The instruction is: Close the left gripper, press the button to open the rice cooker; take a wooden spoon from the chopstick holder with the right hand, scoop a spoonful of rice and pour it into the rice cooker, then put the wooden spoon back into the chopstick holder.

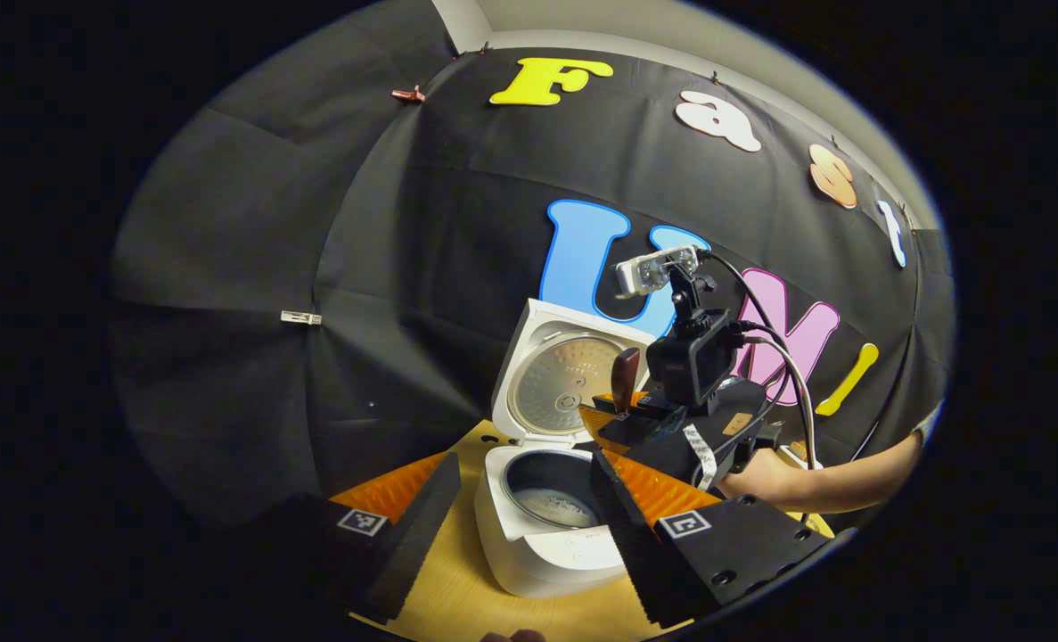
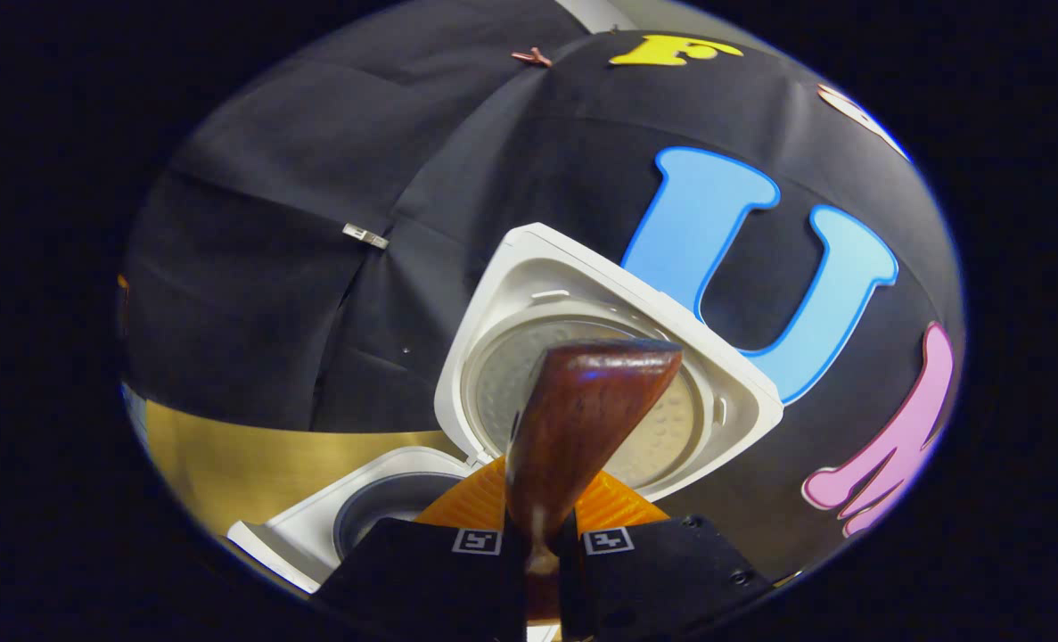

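the right gripper (image 2: 542, 544) is clamped on the handle of the wooden spoon (image 2: 582, 419), whose bowl rises just ahead of its fingertips, in front of the raised lid (image 2: 529, 276). the left gripper (image 1: 520, 513) hangs with its fingers wide apart, the open rice cooker (image 1: 537, 553) between and just beyond them on the wooden table (image 1: 457, 588), rice showing in the inner pot (image 1: 551, 486). a hand (image 1: 760, 481) holds the right gripper over the cooker's far side.
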Motion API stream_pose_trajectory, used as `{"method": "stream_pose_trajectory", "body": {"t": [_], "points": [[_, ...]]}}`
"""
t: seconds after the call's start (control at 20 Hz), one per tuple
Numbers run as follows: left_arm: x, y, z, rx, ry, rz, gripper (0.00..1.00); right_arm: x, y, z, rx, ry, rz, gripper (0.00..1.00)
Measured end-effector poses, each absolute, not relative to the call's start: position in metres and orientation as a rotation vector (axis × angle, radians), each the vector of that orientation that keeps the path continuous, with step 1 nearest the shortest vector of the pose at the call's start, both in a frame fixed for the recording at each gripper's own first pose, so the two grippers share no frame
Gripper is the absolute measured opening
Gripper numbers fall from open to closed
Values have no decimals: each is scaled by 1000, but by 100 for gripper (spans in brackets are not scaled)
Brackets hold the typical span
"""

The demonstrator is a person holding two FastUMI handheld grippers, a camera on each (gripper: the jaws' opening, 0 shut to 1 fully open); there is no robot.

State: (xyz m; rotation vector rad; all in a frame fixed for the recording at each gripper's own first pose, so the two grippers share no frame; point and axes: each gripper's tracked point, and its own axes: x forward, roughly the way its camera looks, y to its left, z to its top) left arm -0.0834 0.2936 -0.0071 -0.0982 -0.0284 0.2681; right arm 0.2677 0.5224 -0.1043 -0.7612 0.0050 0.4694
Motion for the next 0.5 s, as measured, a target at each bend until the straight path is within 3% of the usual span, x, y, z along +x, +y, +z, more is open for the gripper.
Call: {"method": "stream_pose_trajectory", "body": {"t": [0.3,0.5], "points": [[-87,287,-5,-92,-30,260,95,254,525,-100,-815,-16,474,18],[-87,285,-3,-92,-34,259,95,258,520,-90,-418,133,474,18]]}}
